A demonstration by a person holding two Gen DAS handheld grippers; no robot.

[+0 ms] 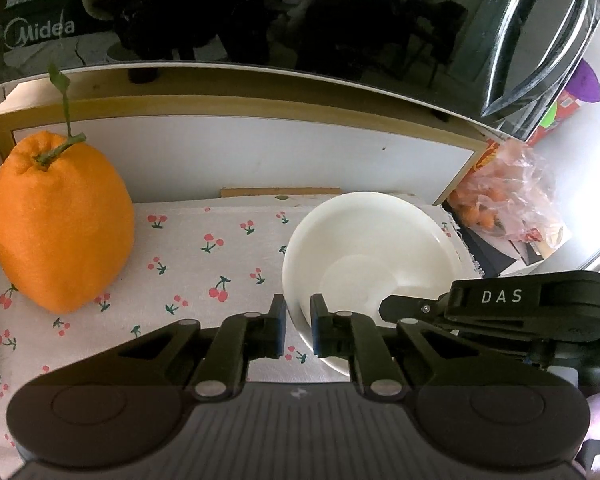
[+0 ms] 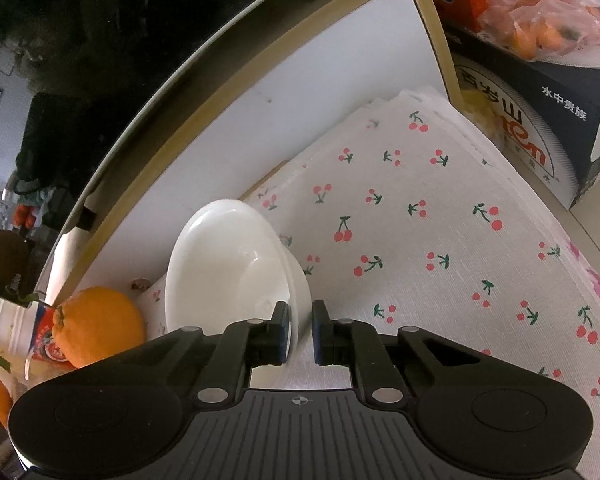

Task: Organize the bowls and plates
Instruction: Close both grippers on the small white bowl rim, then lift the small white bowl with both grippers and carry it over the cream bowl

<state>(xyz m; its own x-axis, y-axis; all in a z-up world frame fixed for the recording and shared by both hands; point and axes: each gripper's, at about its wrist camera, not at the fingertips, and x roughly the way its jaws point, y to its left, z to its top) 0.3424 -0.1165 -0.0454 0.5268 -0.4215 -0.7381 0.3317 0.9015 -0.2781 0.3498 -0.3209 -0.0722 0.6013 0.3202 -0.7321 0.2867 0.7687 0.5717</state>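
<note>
**Two tools, one bowl rim**

The white bowl (image 1: 370, 256) sits on the cherry-print cloth (image 1: 204, 256) over the worktop, right of centre in the left wrist view. The left tool (image 1: 299, 326) is clamped on the bowl's near-left rim, one pad inside the wall and one outside. In the right wrist view the right tool (image 2: 301, 330) pinches the rim of the same bowl (image 2: 228, 256) at lower centre, closed on it too.

Risks, as I judge them: the glazed rim is thin and smooth, so uneven lifting by the two hands could twist it out of either pinch. The orange (image 1: 60, 224) at left stands near the bowl's path. The loose cloth may drag along.
</note>
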